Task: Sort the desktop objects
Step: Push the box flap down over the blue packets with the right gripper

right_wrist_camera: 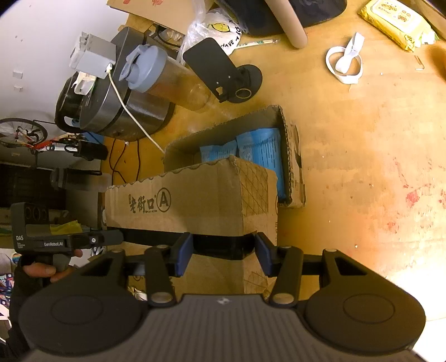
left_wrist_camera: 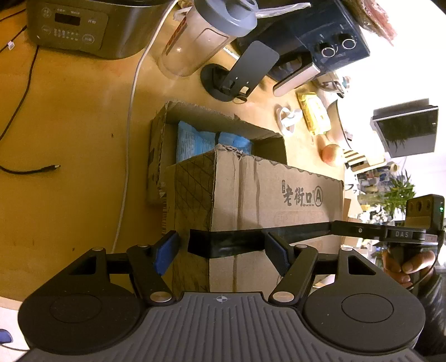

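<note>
**Two grippers at the cardboard box, blue packets inside**

An open cardboard box (left_wrist_camera: 251, 195) stands on the wooden desk (left_wrist_camera: 69, 139), its near wall printed with Chinese characters and a circled "A". Inside, at the far end, lie blue packets (left_wrist_camera: 195, 139), seen from the right wrist as two or three packs side by side (right_wrist_camera: 259, 150). The rest of the interior is hidden behind the near wall.

A black strip, tape or a strap by the look of it (left_wrist_camera: 231, 242), wraps around the near corner of the box.

The left gripper (left_wrist_camera: 223, 250) has its jaws spread wide, the blue pads straddling that corner: the left pad sits just outside the patterned side wall, the right one lies against the printed wall near the strip. Whether the pads actually press the cardboard cannot be told. The right gripper (right_wrist_camera: 223, 250) is likewise wide, its pads on either side of the opposite corner and the black strip (right_wrist_camera: 223, 245); it grips nothing that shows.

Beyond the box stand a shaker bottle with a grey lid (left_wrist_camera: 203, 36), a rice cooker (left_wrist_camera: 83, 25) and a black phone stand (left_wrist_camera: 237, 75). A yellow wipes pack (right_wrist_camera: 395, 22) and a white looped strap (right_wrist_camera: 345, 64) lie well apart from the box.
</note>
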Demonstrator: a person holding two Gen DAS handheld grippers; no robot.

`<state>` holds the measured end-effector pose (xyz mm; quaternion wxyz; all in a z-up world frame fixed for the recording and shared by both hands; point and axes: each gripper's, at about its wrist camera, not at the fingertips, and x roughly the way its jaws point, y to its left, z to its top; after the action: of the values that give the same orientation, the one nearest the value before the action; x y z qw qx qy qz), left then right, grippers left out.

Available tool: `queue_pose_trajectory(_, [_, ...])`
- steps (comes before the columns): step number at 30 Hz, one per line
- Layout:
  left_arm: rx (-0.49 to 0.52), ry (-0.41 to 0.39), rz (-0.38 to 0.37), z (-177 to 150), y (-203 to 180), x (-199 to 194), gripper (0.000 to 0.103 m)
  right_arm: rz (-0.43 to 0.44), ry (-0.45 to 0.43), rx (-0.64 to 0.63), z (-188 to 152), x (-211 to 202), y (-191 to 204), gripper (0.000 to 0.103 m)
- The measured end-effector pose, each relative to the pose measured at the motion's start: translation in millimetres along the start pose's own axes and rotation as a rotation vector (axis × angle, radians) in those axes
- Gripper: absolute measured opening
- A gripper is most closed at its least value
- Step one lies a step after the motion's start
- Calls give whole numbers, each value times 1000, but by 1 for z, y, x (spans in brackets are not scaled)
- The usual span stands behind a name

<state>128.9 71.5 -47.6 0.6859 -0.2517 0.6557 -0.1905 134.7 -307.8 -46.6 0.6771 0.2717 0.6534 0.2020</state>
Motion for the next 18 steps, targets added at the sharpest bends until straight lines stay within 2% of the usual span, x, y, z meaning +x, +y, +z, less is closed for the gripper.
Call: queue_pose_trajectory(18, [7, -1, 1, 32, -2, 6, 67, -10, -7, -7, 37, 5, 4, 45])
